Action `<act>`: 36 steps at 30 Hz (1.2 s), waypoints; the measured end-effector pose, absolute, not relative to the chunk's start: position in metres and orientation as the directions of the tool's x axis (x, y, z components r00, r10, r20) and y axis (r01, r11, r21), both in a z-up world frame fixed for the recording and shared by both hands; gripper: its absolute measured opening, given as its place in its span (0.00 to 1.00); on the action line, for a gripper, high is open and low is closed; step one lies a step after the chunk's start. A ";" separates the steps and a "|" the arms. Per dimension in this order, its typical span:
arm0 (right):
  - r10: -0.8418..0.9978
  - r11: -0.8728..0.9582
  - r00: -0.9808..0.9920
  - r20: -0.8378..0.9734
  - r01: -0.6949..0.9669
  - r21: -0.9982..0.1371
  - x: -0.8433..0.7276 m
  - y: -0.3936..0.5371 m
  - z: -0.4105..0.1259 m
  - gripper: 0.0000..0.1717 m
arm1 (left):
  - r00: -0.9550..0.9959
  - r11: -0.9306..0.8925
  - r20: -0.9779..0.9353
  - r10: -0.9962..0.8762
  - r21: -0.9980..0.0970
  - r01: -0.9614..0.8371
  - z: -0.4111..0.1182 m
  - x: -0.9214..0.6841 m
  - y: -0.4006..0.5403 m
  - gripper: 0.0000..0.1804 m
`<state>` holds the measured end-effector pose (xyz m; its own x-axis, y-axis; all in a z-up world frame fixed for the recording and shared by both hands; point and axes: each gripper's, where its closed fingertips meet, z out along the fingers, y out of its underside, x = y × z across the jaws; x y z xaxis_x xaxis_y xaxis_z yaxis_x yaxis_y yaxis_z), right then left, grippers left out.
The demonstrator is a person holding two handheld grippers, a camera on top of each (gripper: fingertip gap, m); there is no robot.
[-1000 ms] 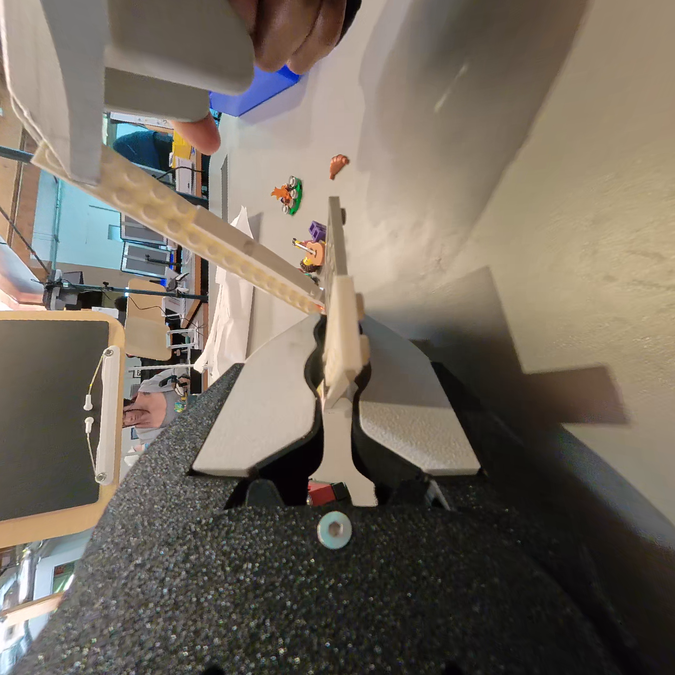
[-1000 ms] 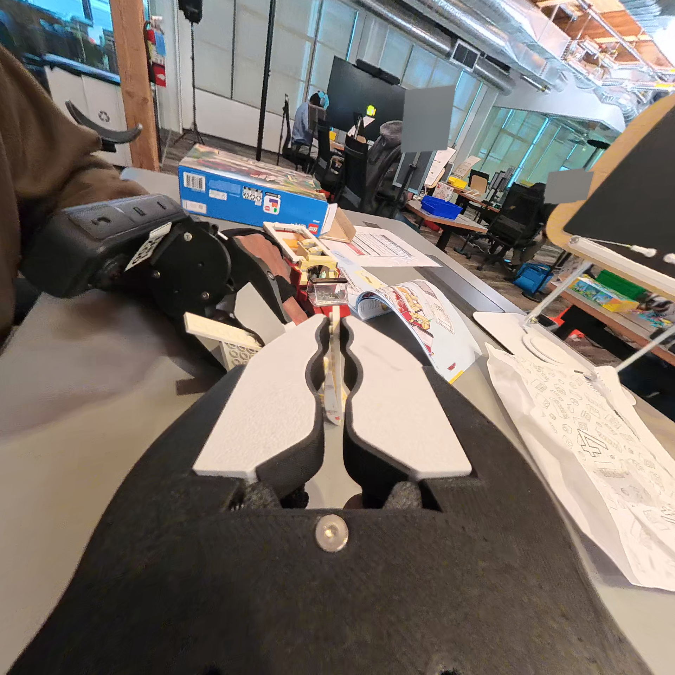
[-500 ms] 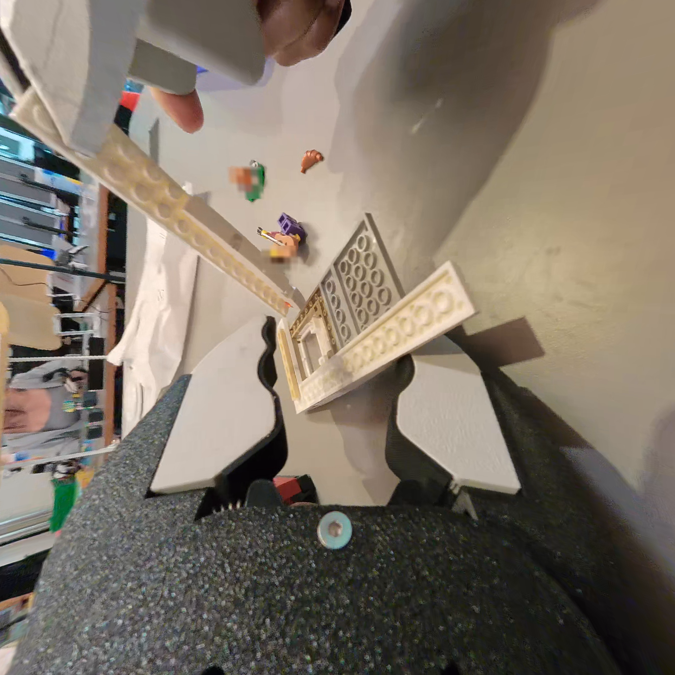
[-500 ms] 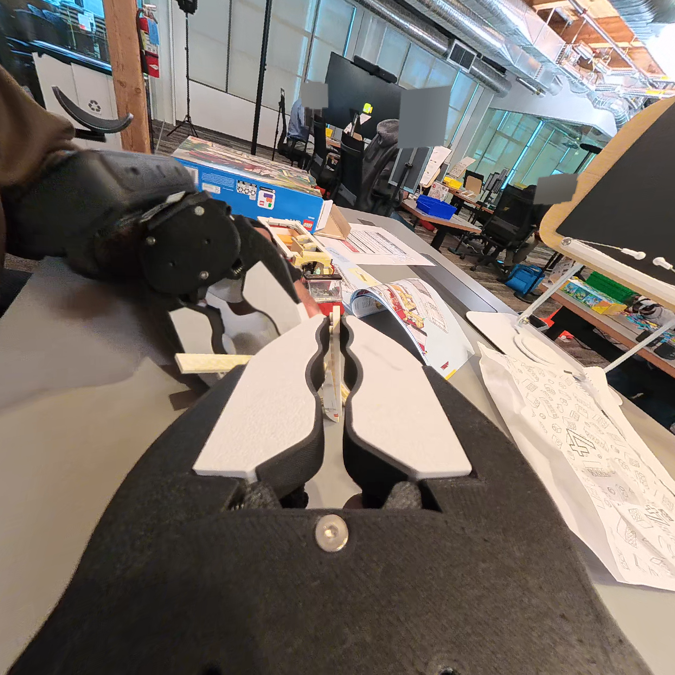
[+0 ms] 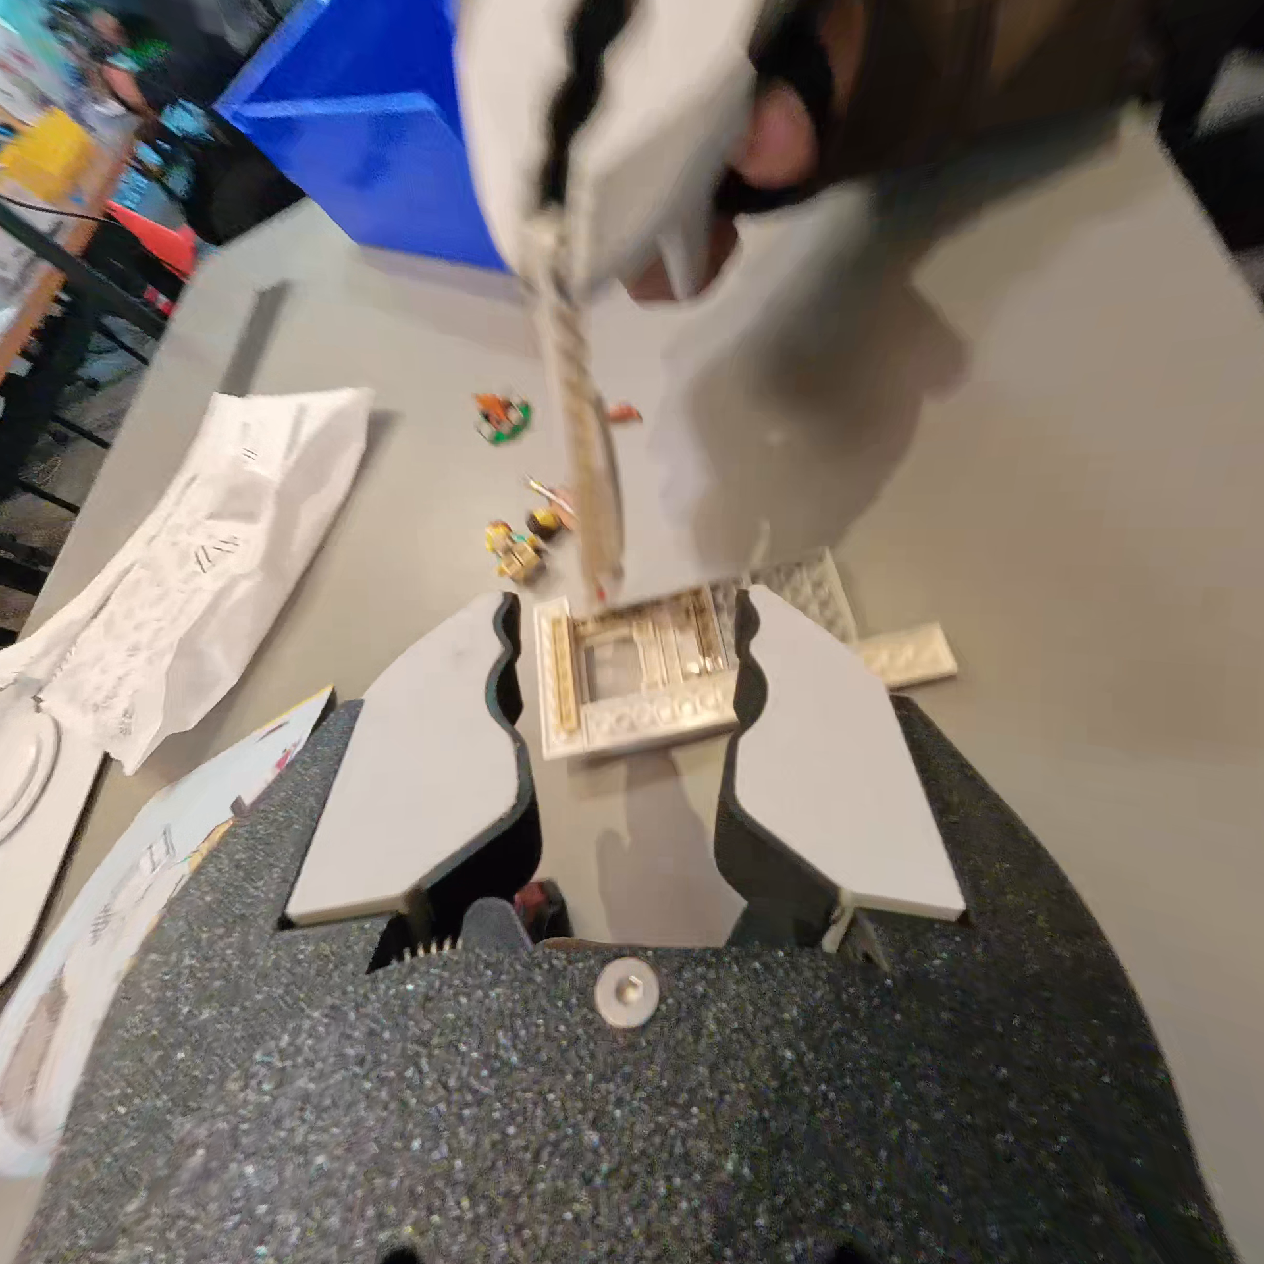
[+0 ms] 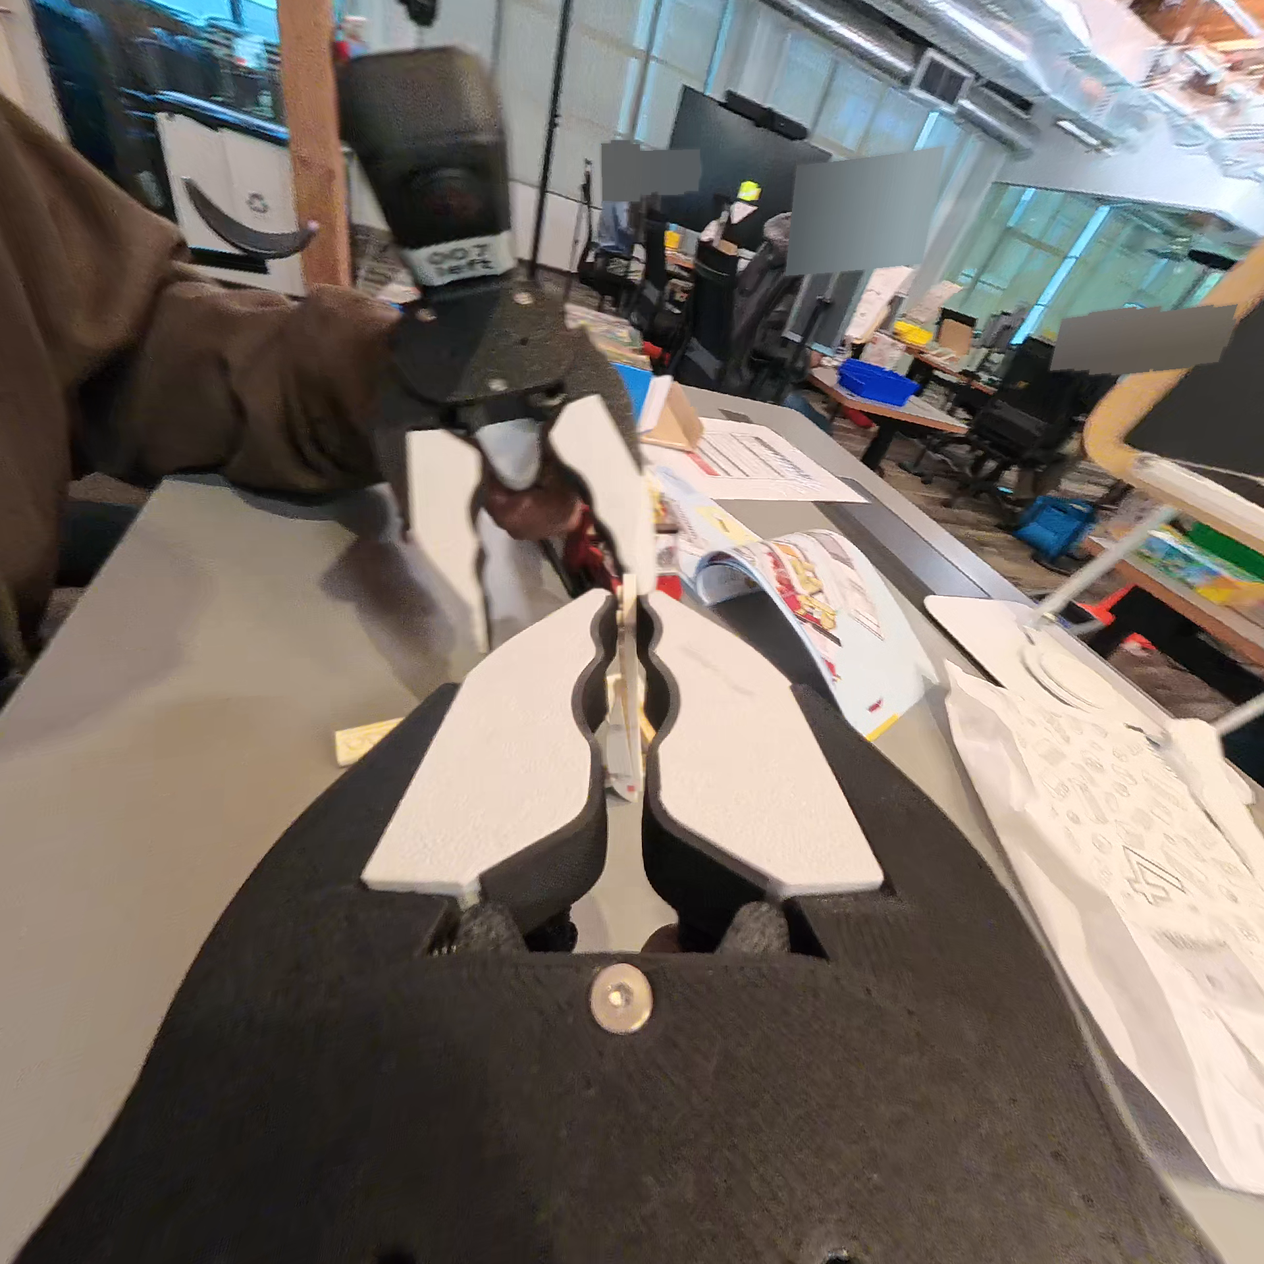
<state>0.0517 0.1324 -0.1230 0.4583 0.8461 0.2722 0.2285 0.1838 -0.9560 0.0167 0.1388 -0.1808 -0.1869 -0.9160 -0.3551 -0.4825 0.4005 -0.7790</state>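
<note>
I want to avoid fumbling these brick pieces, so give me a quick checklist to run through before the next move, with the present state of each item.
1. Left gripper open: ok, its fingers stand wide apart.
2. Left gripper free of the tan plate assembly: ok, the assembly lies flat on the table between the fingers.
3. Right gripper shut on the long tan plate: ok.
4. Long plate's free end clear of the assembly: cannot tell, blurred.
5. Small figures clear of both grippers: ok.
</note>
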 end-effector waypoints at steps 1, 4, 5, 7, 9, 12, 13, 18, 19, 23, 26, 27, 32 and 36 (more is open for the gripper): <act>0.865 0.182 0.424 0.267 0.230 -0.956 0.047 0.130 -0.123 0.03 | -0.157 0.352 -0.316 -0.936 -0.824 -0.444 -0.173 0.022 0.139 0.32; 0.921 0.168 0.306 0.242 0.248 -0.954 0.033 0.121 -0.124 0.03 | -0.144 0.208 -0.167 -0.975 -0.918 -0.339 -0.158 0.034 0.132 0.28; 0.933 0.170 0.269 0.238 0.254 -0.952 0.029 0.119 -0.123 0.03 | -0.159 0.176 -0.130 -0.979 -0.931 -0.321 -0.156 0.036 0.129 0.26; 0.952 0.169 0.208 0.226 0.263 -0.950 0.022 0.116 -0.121 0.03 | -0.187 0.151 -0.096 -0.978 -0.940 -0.306 -0.155 0.039 0.123 0.21; 0.968 0.164 0.143 0.207 0.266 -0.950 0.015 0.112 -0.118 0.03 | -0.200 0.152 -0.093 -0.975 -0.940 -0.306 -0.156 0.043 0.119 0.16; 0.972 0.163 0.121 0.203 0.281 -0.946 0.008 0.117 -0.113 0.03 | -0.222 0.126 -0.063 -0.973 -0.950 -0.284 -0.152 0.045 0.111 0.05; 0.972 0.156 0.128 0.198 0.285 -0.946 0.006 0.121 -0.111 0.03 | -0.212 0.104 -0.044 -0.976 -0.955 -0.278 -0.150 0.045 0.112 0.04; 0.898 0.136 0.382 0.217 0.230 -0.964 0.020 0.156 -0.102 0.11 | -0.055 -0.137 0.148 -0.987 -0.976 -0.167 -0.135 0.040 0.144 0.04; 0.874 0.135 0.435 0.218 0.214 -0.967 0.027 0.162 -0.102 0.12 | -0.005 -0.201 0.203 -0.979 -0.972 -0.120 -0.130 0.037 0.156 0.04; 0.801 0.113 0.555 0.224 0.228 -0.967 0.037 0.172 -0.119 0.13 | 0.093 -0.429 0.438 -0.894 -0.898 0.101 -0.114 0.023 0.194 0.04; 0.743 0.142 0.578 0.336 0.355 -0.924 0.022 0.176 -0.134 0.16 | 0.149 -0.449 0.471 -0.869 -0.879 0.162 -0.116 0.020 0.204 0.04; 0.719 0.148 0.583 0.378 0.403 -0.903 0.017 0.177 -0.139 0.16 | 0.156 -0.440 0.464 -0.872 -0.883 0.166 -0.117 0.021 0.203 0.04; 0.608 0.189 0.598 0.522 0.529 -0.827 0.015 0.184 -0.149 0.10 | 0.097 -0.433 0.451 -0.887 -0.887 0.160 -0.115 0.027 0.189 0.04; 0.620 0.148 0.616 0.486 0.516 -0.844 0.020 0.189 -0.154 0.09 | 0.049 -0.470 0.481 -0.875 -0.870 0.149 -0.117 0.028 0.187 0.05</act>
